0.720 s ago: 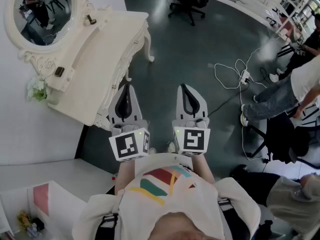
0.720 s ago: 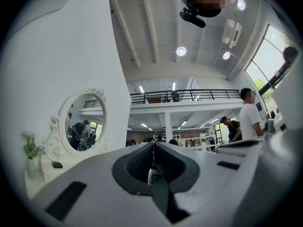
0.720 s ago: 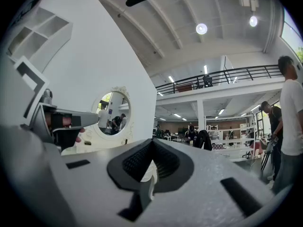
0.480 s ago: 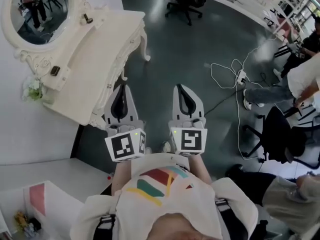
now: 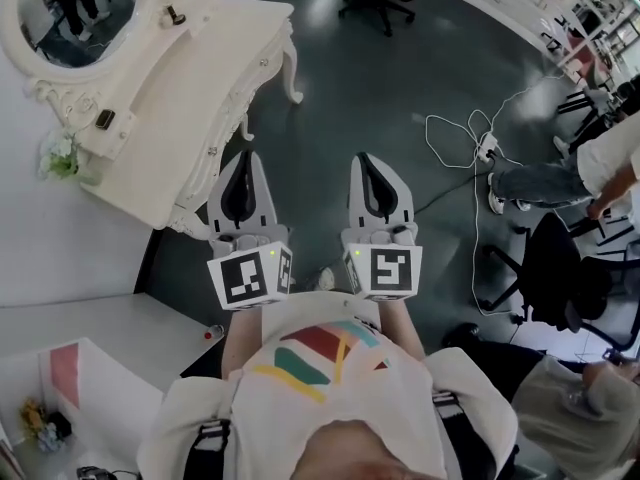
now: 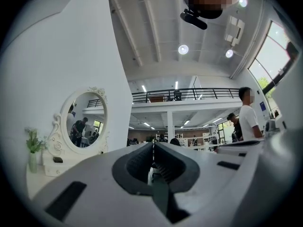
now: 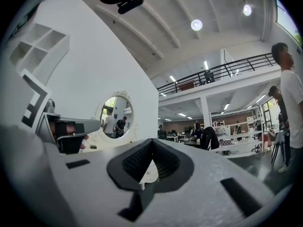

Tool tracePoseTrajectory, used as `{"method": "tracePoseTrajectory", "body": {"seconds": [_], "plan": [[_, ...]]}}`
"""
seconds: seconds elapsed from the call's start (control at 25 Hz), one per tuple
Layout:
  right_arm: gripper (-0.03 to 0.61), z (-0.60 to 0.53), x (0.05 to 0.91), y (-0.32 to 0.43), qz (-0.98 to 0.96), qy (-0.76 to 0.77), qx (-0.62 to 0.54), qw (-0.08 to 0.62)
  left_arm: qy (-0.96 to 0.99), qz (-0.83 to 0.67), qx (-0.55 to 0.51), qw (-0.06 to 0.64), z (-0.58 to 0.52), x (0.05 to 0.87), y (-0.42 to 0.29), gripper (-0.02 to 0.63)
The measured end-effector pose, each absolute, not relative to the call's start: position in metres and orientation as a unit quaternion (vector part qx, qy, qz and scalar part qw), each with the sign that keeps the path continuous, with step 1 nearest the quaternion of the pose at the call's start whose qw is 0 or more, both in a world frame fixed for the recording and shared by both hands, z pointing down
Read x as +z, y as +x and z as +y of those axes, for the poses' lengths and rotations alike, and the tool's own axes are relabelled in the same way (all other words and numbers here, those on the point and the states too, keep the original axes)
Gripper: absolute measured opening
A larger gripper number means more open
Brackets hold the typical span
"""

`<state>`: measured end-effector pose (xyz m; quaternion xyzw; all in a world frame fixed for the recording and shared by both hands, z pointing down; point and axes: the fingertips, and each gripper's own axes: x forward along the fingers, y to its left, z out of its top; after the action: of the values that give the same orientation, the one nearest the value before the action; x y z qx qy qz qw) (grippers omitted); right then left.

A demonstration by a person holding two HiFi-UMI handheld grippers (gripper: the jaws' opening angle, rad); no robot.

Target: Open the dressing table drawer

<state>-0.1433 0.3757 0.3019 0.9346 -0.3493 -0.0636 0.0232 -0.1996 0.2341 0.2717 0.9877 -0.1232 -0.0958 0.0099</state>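
Dark grey polished floor [image 5: 380, 118] fills the middle of the head view. One cream-white carved wooden dressing table [image 5: 190, 78] stands at 11 o'clock, with one oval mirror [image 5: 70, 8] in an ornate frame. Its drawer front [image 5: 232, 118] is seen almost edge-on, and it seems to be shut. Two grey plastic tongs point to 12 o'clock: the left gripper [image 5: 245, 158] near the table front, the right gripper [image 5: 366, 158] beside it over the floor. Both have their ribbed black jaws pressed together, with nothing between.

head view: above the person, steeply down on dressing table [image 5: 190, 93] and floor [image 5: 380, 78] | left gripper view: low, near level, along its jaws | right gripper view: likewise, alongside | shared: oval mirror [image 5: 72, 6], all three
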Motion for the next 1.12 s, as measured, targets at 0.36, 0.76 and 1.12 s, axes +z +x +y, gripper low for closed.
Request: {"method": "tracePoseTrajectory", "body": {"seconds": [0.36, 0.76, 1.12], "plan": [[0.0, 0.396, 0.325, -0.142, -0.379, 0.924, -0.039, 0.031, 0.986, -0.139, -0.094, 0.013, 0.25, 0.283, -0.189, 0.008], [0.0, 0.402, 0.314, -0.107, -0.381, 0.921, -0.078, 0.031, 0.982, -0.128, -0.137, -0.008, 0.246, 0.274, -0.147, 0.008], [0.0, 0.358, 0.31, -0.046, -0.402, 0.909, -0.096, 0.044, 0.982, -0.13, -0.136, -0.015, 0.213, 0.272, -0.078, 0.008]]}}
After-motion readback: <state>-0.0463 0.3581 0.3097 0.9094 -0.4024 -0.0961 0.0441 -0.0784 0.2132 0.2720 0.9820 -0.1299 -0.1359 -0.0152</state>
